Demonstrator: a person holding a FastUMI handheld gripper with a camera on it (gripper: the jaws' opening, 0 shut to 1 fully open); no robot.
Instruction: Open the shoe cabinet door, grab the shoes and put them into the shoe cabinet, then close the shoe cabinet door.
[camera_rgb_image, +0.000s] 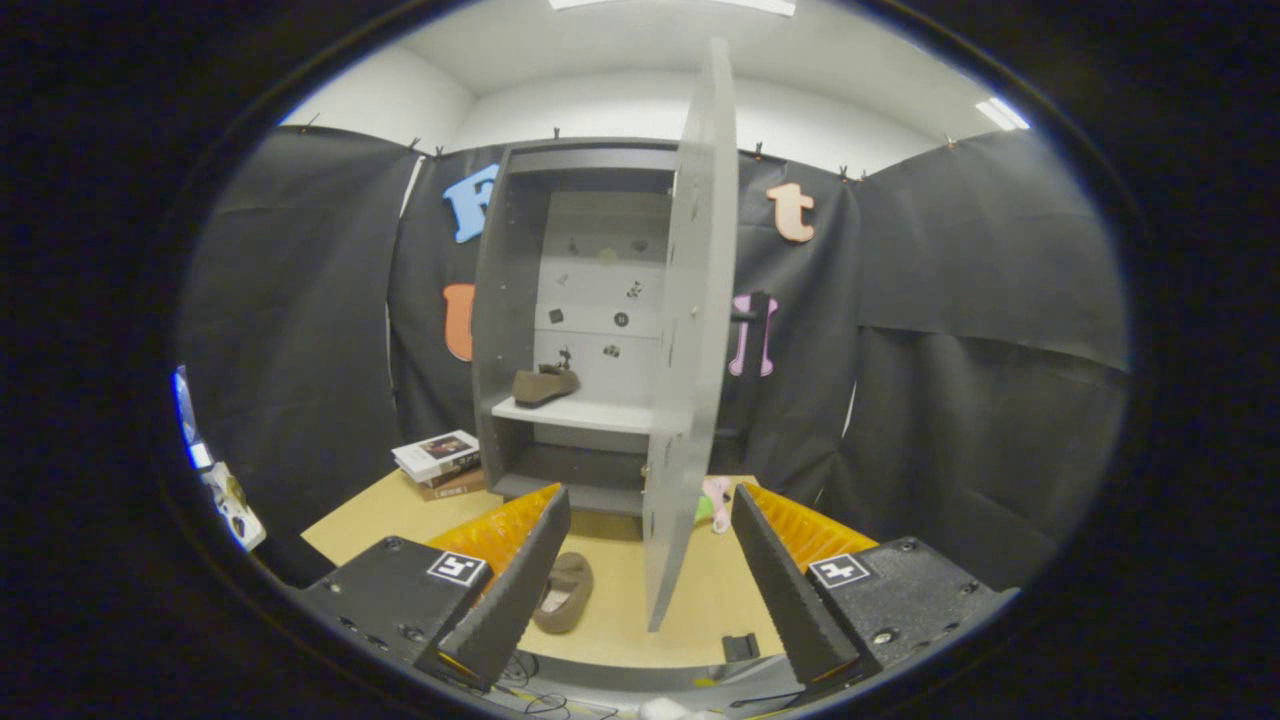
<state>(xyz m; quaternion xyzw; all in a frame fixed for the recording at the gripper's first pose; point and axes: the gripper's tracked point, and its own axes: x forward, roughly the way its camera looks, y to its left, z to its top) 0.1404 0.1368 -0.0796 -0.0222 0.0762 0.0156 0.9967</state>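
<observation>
Standing open, cabinet door (690, 330) rises between spread fingers (640, 560), books (438, 460) aside.

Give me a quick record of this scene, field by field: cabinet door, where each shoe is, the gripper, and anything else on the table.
cabinet door: swung open, edge toward the camera
shoe on shelf: brown, inside the shoe cabinet
shoe on table: brown, beside one gripper finger, not gripped
gripper: open, holding nothing
table: light wood
books: stacked beside the cabinet
pink item: behind the door, unclear
</observation>
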